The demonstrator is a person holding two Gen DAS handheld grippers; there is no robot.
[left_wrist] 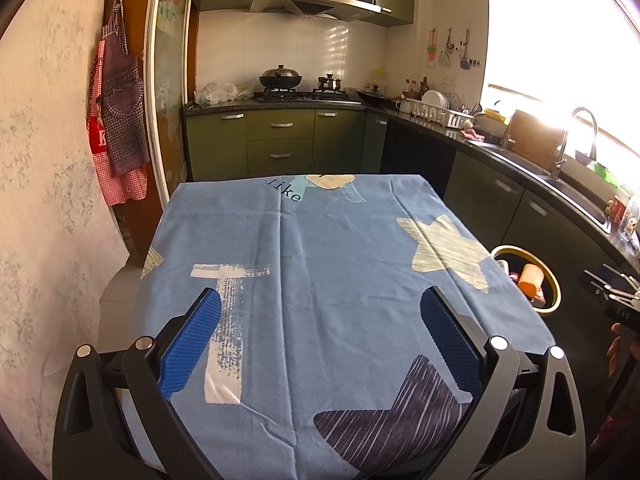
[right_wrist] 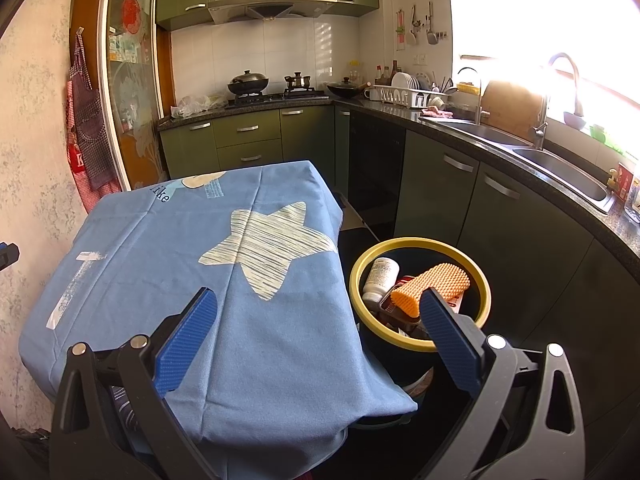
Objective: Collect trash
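A black bin with a yellow rim [right_wrist: 420,242] stands on the floor at the table's right side, also seen in the left wrist view as the bin [left_wrist: 554,280]. Inside lie an orange foam net [right_wrist: 432,286], a white bottle [right_wrist: 380,274] and dark packaging. My right gripper [right_wrist: 316,300] is open, held above the table's right edge, its right finger over the bin. My left gripper [left_wrist: 320,300] is open over the blue tablecloth [left_wrist: 320,248], holding nothing. The right gripper's body [left_wrist: 616,300] shows at the far right of the left wrist view.
The table under the blue cloth [right_wrist: 200,240] stands against a pale wall at the left. Dark green cabinets [right_wrist: 500,208] and a counter with a sink [right_wrist: 568,168] run along the right. A stove with pots [right_wrist: 256,84] is at the back. Aprons [left_wrist: 120,120] hang on the left wall.
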